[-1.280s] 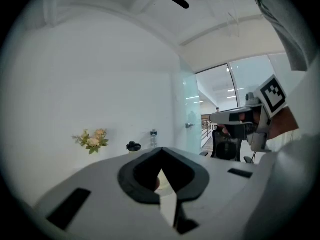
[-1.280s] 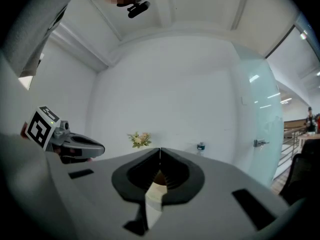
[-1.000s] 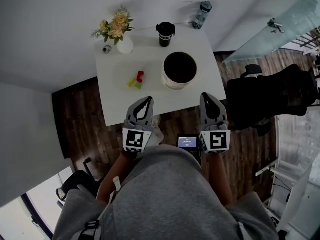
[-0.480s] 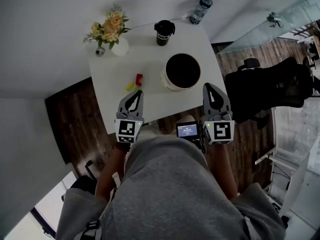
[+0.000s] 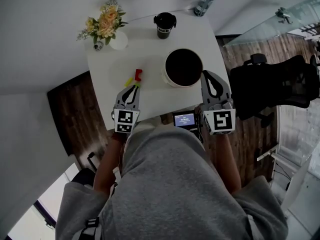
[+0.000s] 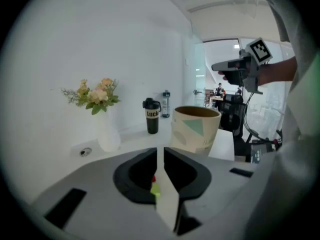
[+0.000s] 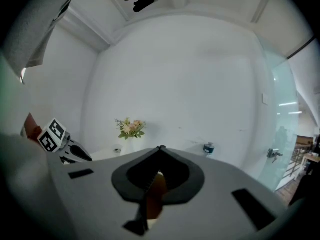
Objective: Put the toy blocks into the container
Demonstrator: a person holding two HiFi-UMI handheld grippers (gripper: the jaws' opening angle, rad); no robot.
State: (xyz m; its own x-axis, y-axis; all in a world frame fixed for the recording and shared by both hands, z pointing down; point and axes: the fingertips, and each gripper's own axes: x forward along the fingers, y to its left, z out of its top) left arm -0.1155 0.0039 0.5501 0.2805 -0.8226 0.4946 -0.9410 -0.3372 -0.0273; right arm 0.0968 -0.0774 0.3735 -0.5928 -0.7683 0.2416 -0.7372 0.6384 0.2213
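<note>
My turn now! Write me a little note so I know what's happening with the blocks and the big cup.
Left hand-held gripper: its jaws have just been opening to a narrow gap. Nothing is between them, and the tips are just short of the toy blocks.
Right hand-held gripper: shut and empty, close beside the container.
Blocks: lying together on the white table, on the left gripper's side of the container.
Done: nothing yet; no block shows inside the container.
Left: grip each block and drop it in.
</note>
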